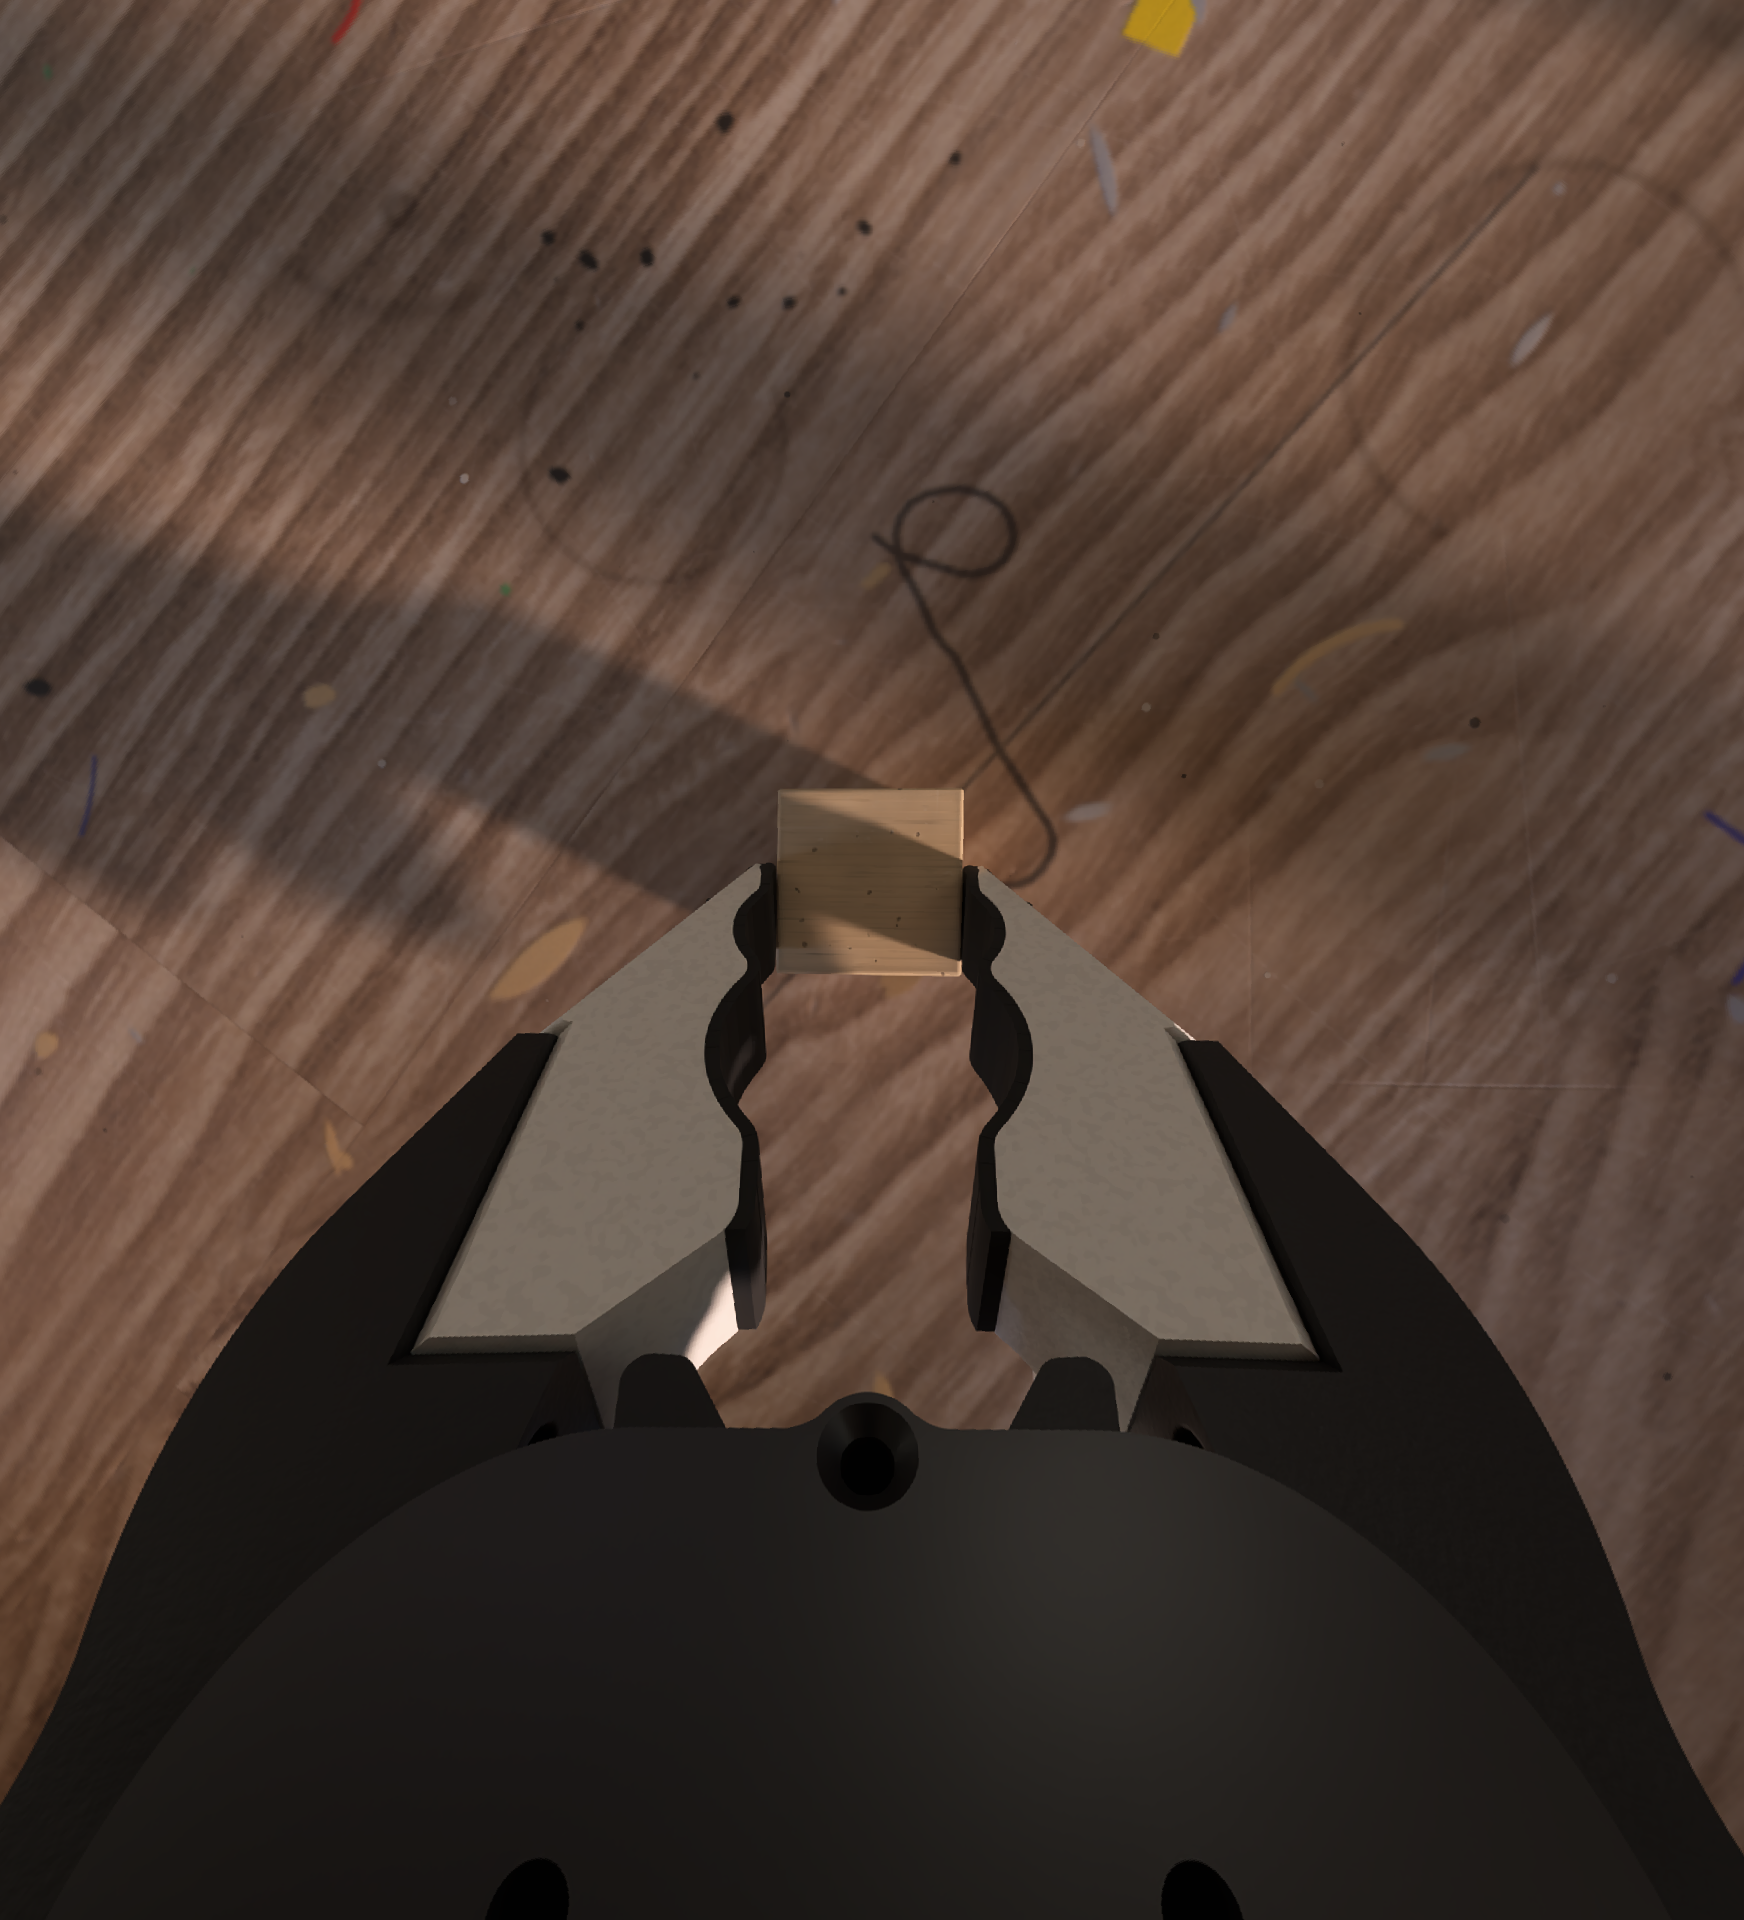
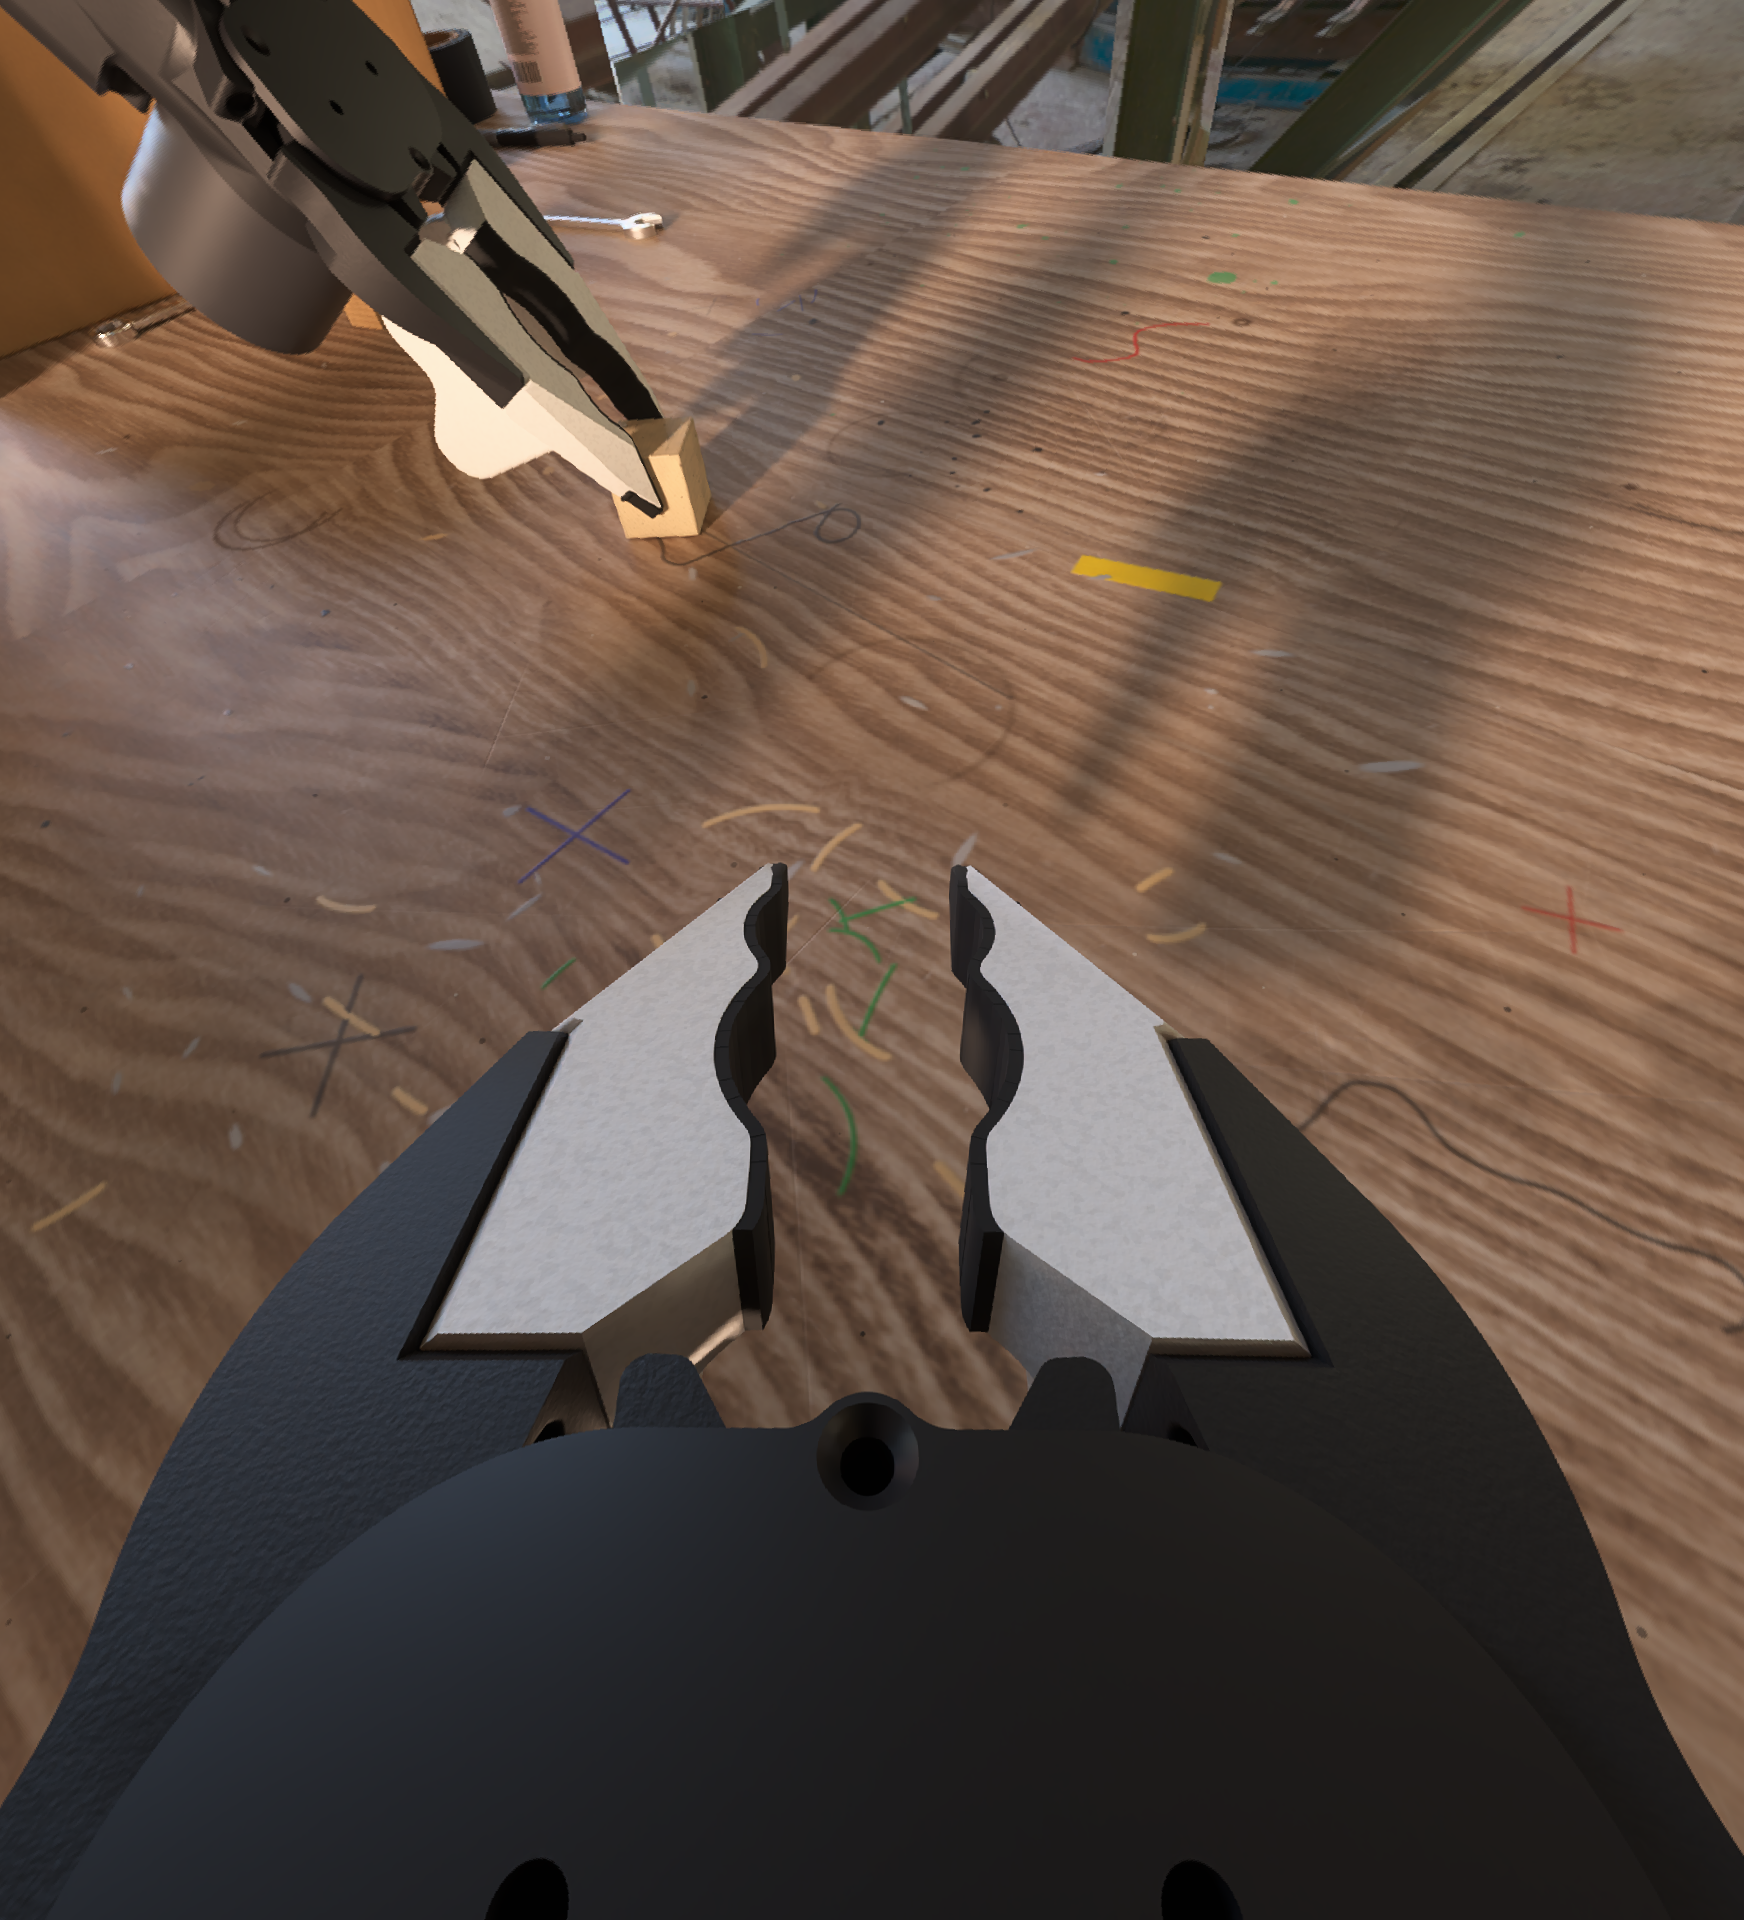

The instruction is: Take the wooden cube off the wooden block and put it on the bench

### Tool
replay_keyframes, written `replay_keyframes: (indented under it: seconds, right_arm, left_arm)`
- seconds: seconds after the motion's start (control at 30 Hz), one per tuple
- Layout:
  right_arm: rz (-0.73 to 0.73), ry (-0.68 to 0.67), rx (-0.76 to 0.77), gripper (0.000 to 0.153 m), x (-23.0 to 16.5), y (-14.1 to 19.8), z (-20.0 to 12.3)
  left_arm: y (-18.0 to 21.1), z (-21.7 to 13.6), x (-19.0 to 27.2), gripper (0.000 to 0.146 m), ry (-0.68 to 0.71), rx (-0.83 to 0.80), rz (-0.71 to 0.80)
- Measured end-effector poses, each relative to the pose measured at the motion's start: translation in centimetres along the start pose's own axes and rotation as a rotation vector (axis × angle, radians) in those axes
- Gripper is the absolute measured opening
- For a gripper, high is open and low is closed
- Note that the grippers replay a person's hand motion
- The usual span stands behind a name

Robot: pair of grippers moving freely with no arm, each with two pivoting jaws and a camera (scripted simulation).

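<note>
The wooden cube (image 1: pixel 869 894) is seen pinched between the fingertips of the left gripper (image 1: pixel 869 902), both black pads pressed flat against its two side faces. Part of the cube's top face is crossed by a shadow. In the right wrist view the same cube (image 2: pixel 679 483) is seen at the bench (image 2: pixel 1263 436) surface, its lower edge apparently touching the wood, with the left gripper (image 2: pixel 652 480) slanting down onto it from the upper left. Whether the full weight is resting on the bench cannot be told. A thin dark pencil squiggle with a loop (image 1: pixel 956 540) is drawn on the wood just beyond the cube.

The right gripper (image 2: pixel 869 909) is held well apart from the cube, nearer the camera side of the bench, its fingers spread with nothing between them. Below it, green and tan paint flecks (image 2: pixel 852 997) are scattered on the wood.

A yellow strip of tape (image 2: pixel 1145 578) is noted to the right of the cube, lying flat. A red cross mark (image 2: pixel 1571 920) and a blue cross mark (image 2: pixel 577 834) are drawn on the bench. At the far left edge an orange box (image 2: pixel 6 208) stands, and a small spanner (image 2: pixel 619 221) lies near it. A bottle (image 2: pixel 537 57) stands at the far edge. The wooden block cannot be made out in either view.
</note>
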State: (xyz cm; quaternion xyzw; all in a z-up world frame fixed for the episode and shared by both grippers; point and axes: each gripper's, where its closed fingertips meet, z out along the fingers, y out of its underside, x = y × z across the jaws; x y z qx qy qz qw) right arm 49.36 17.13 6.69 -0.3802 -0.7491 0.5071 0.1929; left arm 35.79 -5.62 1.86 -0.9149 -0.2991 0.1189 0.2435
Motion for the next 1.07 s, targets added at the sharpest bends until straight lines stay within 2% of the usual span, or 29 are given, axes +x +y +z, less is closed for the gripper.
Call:
replay_keyframes:
  seconds: [0.07, 0.1, 0.17, 0.3, 0.47, 0.6, 0.73, 0.8, 0.93, 1.0, 1.07]
  right_arm:
    - [0.002, -0.002, 0.002, 0.031, 0.0, 0.0, 0.0]
    - [0.004, -0.003, 0.003, 0.031, 0.0, -0.1, 0.0]
    - [0.008, -0.007, 0.002, 0.031, -0.1, 0.0, 0.0]
    - [0.019, -0.012, -0.004, 0.031, -0.1, 0.1, 0.1]
    - [0.035, -0.028, -0.005, 0.031, -0.3, 0.1, 0.3]
    - [0.027, -0.043, -0.013, 0.031, -0.7, 0.1, 0.5]
    - [0.008, -0.045, -0.011, 0.031, -1.1, 0.1, 0.4]
    - [0.001, -0.042, -0.009, 0.031, -1.1, 0.1, 0.3]
    - [-0.015, -0.026, -0.01, 0.031, -1.0, 0.2, 0.2]
    - [-0.021, -0.013, -0.011, 0.031, -0.9, 0.3, 0.2]
    - [-0.027, 0.0, -0.014, 0.03, -0.9, 0.4, 0.2]
  left_arm:
    - [0.1, -0.3, 0.2, 0.036, -0.013, 0.005, -0.018]
    - [0.2, -0.7, 0.2, 0.05, -0.029, 0.012, -0.026]
    - [0.4, -2.5, 0.8, 0.061, -0.07, 0.05, -0.037]
    - [2.1, -8.5, 2.4, 0.063, -0.151, 0.198, -0.126]
    - [7.2, -17.3, 3.0, 0.063, -0.229, 0.429, -0.414]
    - [11.5, -20.8, 1.9, 0.062, -0.302, 0.471, -0.575]
    - [12.7, -21.5, -1.9, 0.064, -0.359, 0.401, -0.643]
    - [12.1, -21.0, -5.3, 0.067, -0.386, 0.37, -0.618]
    - [11.6, -18.3, -13.6, 0.066, -0.509, 0.191, -0.327]
    - [11.3, -16.5, -16.2, 0.064, -0.449, 0.136, -0.277]
    - [11.1, -14.8, -18.0, 0.064, -0.373, 0.106, -0.291]
